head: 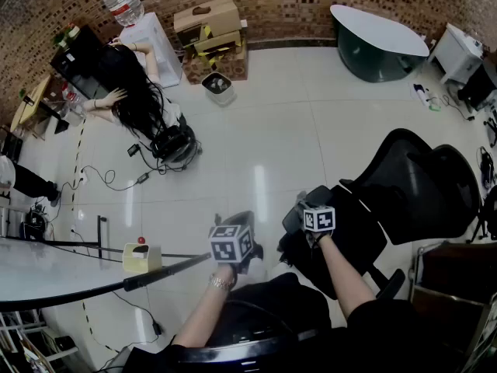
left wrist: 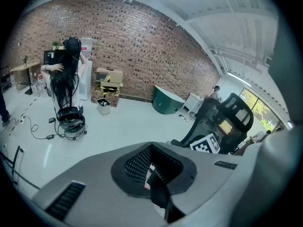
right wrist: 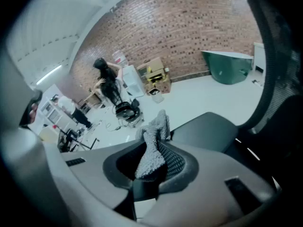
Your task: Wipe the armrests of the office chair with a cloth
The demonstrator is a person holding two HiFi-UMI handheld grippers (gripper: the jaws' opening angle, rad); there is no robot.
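Note:
A black mesh office chair (head: 411, 200) stands at the right in the head view. My right gripper (head: 301, 203) is shut on a grey knobbly cloth (right wrist: 154, 145), which sticks up from the jaws. It is held just short of the chair's dark armrest pad (right wrist: 203, 129). In its own view the right gripper (right wrist: 151, 167) looks past the cloth toward the armrest. My left gripper (head: 245, 222) hangs left of the chair, apart from it, with jaws together and nothing clearly between them. From the left gripper (left wrist: 152, 168), the chair (left wrist: 222, 122) shows at the right.
A person with long dark hair (head: 128, 84) stands by a water dispenser at the far left. Cables (head: 109, 179) trail on the white floor. A white table (head: 46, 274) with a yellow box (head: 141, 257) is close on my left. Cardboard boxes (head: 208, 23) line the brick wall.

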